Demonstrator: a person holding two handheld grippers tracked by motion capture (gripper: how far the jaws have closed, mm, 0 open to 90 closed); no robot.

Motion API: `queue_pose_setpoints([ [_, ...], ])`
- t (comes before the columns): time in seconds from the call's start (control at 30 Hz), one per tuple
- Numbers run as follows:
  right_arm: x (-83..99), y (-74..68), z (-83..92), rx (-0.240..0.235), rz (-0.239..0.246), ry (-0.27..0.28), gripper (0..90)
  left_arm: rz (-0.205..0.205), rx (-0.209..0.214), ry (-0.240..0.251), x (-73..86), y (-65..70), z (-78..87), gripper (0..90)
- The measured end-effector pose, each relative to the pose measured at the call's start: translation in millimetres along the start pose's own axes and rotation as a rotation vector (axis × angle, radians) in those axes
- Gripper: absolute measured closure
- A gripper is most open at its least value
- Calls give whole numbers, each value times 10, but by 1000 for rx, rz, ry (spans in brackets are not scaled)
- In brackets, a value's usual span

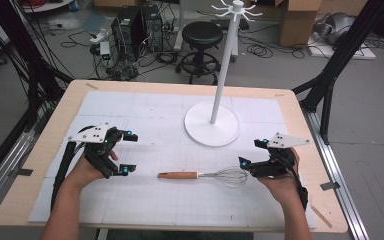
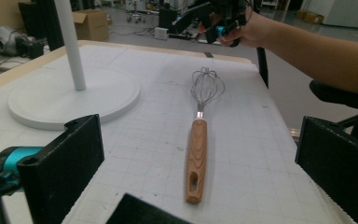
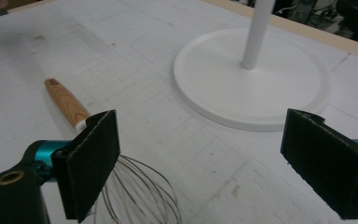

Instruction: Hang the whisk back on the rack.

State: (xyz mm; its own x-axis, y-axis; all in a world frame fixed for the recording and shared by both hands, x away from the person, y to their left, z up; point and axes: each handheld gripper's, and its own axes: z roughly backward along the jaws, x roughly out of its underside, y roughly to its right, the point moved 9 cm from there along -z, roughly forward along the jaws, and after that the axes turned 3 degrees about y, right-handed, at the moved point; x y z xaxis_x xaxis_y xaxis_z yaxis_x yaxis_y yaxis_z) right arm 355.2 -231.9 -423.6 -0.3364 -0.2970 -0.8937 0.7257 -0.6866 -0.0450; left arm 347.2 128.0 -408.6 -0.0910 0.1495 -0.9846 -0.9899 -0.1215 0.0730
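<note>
1. High view: a whisk (image 1: 202, 175) lies flat on the white mat of the table (image 1: 50, 145), between the two grippers and in front of the round base of a white stand (image 1: 212, 124).
2. The left gripper (image 1: 126, 152) sits to the left of the whisk's wooden handle, near its end but apart from it; its jaws stand wide apart with nothing between them.
3. The right gripper (image 1: 252, 152) is just beside the wire head, at its right; its jaws are also spread wide and hold nothing.
4. The whisk's long axis runs left to right across the table, roughly parallel to the near edge, with the handle pointing at the left gripper and the wires at the right one.
5. Left gripper view: the whisk (image 2: 198, 149) runs straight away from the camera, handle end nearest, lying on the mat ahead of the open jaws and between their lines, untouched.
6. Right gripper view: the wire head (image 3: 140, 191) lies low beside the left jaw, which hides part of it, and the handle slants away up and to the left.
</note>
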Motion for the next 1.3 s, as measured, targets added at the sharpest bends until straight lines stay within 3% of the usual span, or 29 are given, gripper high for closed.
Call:
queue_pose_setpoints([
  [0.2, -135, -205, -225, -75, 58, -50, 107, -25, -36, -37, 27, -20, -1, 16],
  [0.37, -255, -446, -481, -159, 137, -116, 108, -35, -39, -49, 36, -18, -20, 16],
  [0.67, -286, -733, -795, -265, 192, -230, 157, -40, -52, -52, 37, -23, -16, 16],
  [0.97, -126, -978, -1055, -328, 255, -357, 205, -45, -65, -68, 59, -46, -19, 16],
  [1.07, -94, -1028, -1107, -341, 277, -371, 231, -42, -67, -65, 56, -47, -14, 17],
  [1.3, -73, -1076, -1152, -362, 279, -391, 235, -44, -69, -65, 57, -57, -9, 17],
])
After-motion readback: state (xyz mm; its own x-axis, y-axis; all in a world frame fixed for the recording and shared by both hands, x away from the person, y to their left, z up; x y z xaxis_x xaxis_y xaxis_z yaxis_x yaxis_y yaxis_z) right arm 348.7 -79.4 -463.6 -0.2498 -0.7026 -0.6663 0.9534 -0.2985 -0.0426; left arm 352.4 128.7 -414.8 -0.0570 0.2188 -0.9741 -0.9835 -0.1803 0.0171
